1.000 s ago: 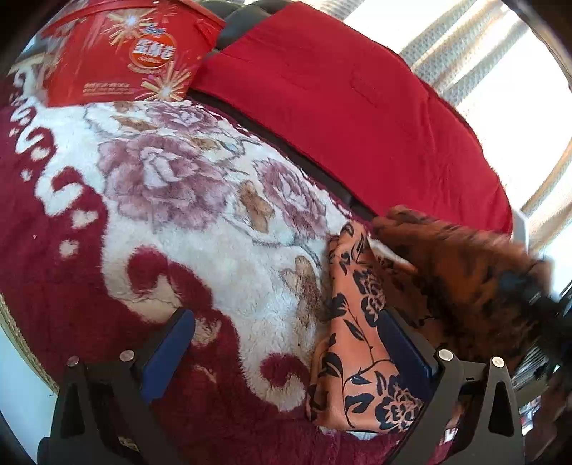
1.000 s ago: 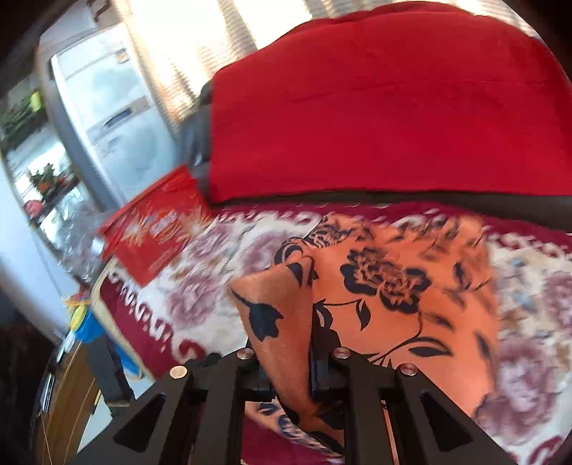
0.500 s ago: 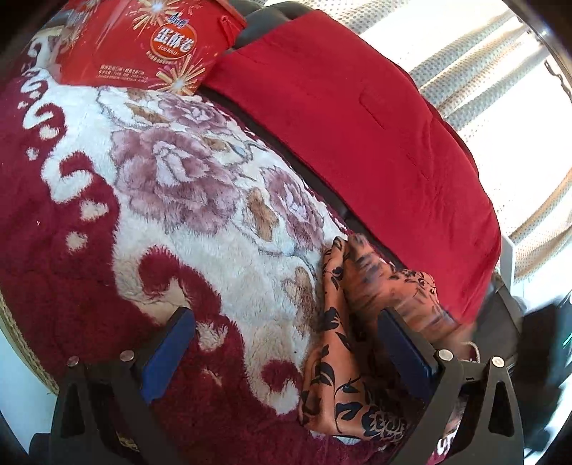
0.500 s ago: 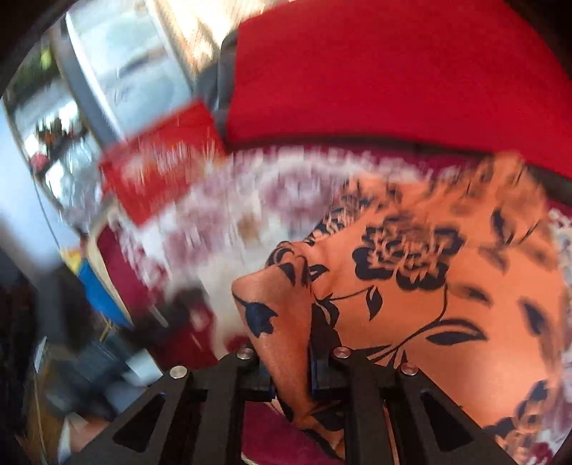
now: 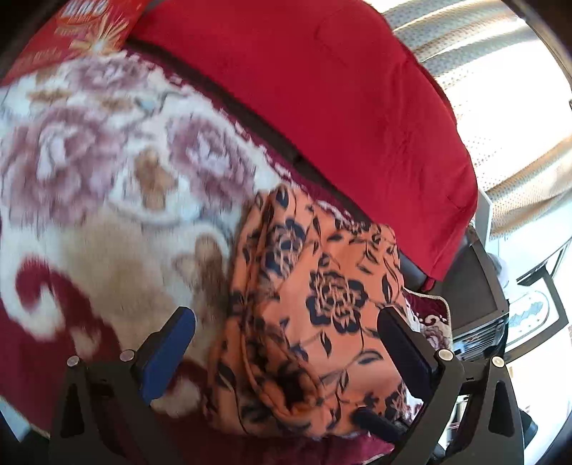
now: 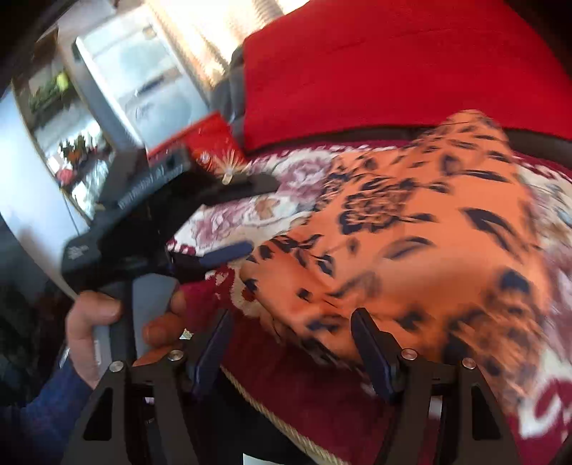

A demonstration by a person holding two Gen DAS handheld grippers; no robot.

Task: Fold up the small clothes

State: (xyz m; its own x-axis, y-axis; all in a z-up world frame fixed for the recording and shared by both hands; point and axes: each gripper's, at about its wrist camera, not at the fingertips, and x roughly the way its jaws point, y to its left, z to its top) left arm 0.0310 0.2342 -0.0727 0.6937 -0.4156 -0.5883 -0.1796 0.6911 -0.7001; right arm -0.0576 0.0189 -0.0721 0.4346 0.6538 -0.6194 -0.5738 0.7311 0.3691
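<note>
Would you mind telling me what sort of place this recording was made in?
Probably a home living room: a sofa seat under a plush floral blanket, a red back cushion, curtains at a bright window.

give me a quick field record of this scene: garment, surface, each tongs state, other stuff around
garment: orange cloth with dark floral print, lying loosely folded
surface: plush floral blanket
left tongs: open, astride the cloth
right tongs: open, at the cloth's near edge
backrest: red cushion
far corner: red printed bag
</note>
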